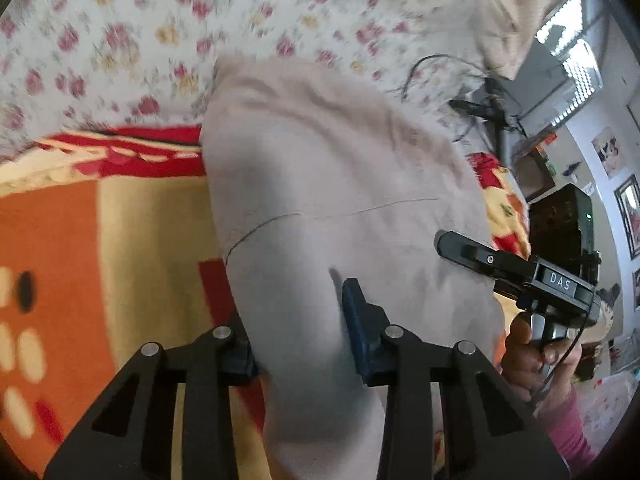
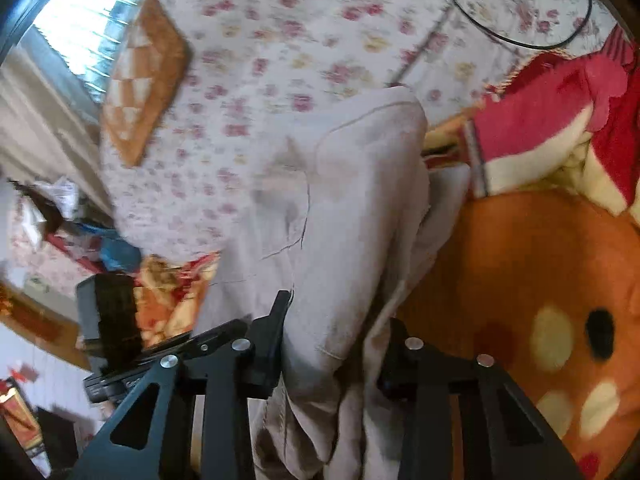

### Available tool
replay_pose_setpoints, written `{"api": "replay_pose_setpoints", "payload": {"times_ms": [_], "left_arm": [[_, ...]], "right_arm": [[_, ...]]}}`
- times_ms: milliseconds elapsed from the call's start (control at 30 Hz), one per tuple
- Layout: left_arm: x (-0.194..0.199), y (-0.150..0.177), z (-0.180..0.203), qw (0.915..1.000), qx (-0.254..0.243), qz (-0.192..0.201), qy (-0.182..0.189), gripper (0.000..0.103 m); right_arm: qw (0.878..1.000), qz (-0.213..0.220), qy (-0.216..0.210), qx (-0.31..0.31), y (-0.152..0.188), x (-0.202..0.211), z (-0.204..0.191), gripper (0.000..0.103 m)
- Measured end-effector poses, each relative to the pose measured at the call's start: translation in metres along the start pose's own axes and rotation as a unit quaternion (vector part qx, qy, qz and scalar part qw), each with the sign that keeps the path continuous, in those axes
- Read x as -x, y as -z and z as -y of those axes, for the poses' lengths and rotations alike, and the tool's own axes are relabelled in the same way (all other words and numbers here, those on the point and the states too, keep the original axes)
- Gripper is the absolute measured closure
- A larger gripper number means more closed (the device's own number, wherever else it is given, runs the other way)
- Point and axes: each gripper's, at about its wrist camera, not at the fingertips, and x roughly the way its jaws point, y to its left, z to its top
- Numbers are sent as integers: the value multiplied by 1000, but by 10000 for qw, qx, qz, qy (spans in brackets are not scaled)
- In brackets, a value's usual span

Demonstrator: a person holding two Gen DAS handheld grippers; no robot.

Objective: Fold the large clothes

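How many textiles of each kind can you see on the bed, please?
Beige garment, held between both hand-held grippers: 1
Floral bedsheet: 1
Orange, red and cream blanket: 1
Orange-and-white checked cushion: 1
Total: 4

One beige garment; two claws; one floral sheet; one orange-red blanket; one checked cushion.

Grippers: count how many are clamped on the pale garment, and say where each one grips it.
2. The left gripper pinches the pale garment at its near edge; the right gripper holds a bunched fold of it above the orange blanket.
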Motion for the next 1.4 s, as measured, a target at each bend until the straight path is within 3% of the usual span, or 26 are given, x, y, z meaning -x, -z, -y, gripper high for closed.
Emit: {"api": "replay_pose_setpoints", "payload": {"times_ms": [67, 200, 267, 300, 367, 433, 500, 600, 767, 867, 900, 1000, 1033, 1067, 1167, 1300, 1400], "left_arm": [[25, 13, 3, 9998, -139, -37, -152, 70], [60, 59, 3, 9983, -202, -200, -504, 70], [56, 81, -2, 9971, -125, -307, -678, 66], [48, 93, -7, 9960, -28, -356, -816, 63], [36, 107, -13, 9935, 12, -335, -1085, 42], [36, 113, -13, 9911, -15, -96, -1327, 40], [45, 114, -12, 9895, 39, 31, -1443, 40], [55, 106, -8, 9836, -22, 384, -1759, 36], [47, 92, -12, 9768, 60, 522, -2077, 36], [33, 88, -16, 9754, 108, 389, -2167, 33], [29, 87, -18, 9755, 137, 390, -2160, 31], [22, 82, -18, 9767, 211, 500, -2077, 19], [19, 80, -18, 9772, 229, 491, -2051, 19], [16, 79, -17, 9774, 232, 472, -2050, 19], [9, 76, -13, 9772, 188, 441, -2070, 19], [11, 81, -14, 9768, 153, 551, -2062, 19], [12, 82, -18, 9785, 297, 575, -1959, 19]], "right_arm": [[9995, -39, -312, 46, 14, 12, -16, 68], [9978, -407, -532, -25, 48, 20, -34, 66], [9972, -537, -511, -36, 70, 16, -35, 57], [9978, -586, -298, 7, 79, 10, -34, 52], [9971, -574, 487, 61, 90, -1, -28, 38], [9944, -394, 974, 147, 91, 6, -31, 32], [9908, 122, 1318, 289, 89, 32, -48, 31], [9838, 750, 1435, 765, 84, 60, -83, 31], [9782, 425, 1394, 1480, 84, 14, -121, 34], [9816, 88, 1210, 1475, 77, -26, -127, 42], [9769, 89, 1487, 1534, 73, -37, -122, 43], [9448, 361, 2900, 1483, 57, -76, -88, 49], [9452, 405, 2935, 1369, 55, -85, -77, 46], [9545, 386, 2750, 1090, 51, -89, -60, 41], [9684, 323, 2338, 805, 50, -76, -49, 40], [9742, 389, 2047, 866, 63, -11, -57, 37], [9784, 450, 1772, 966, 91, 30, -64, 31]]}}
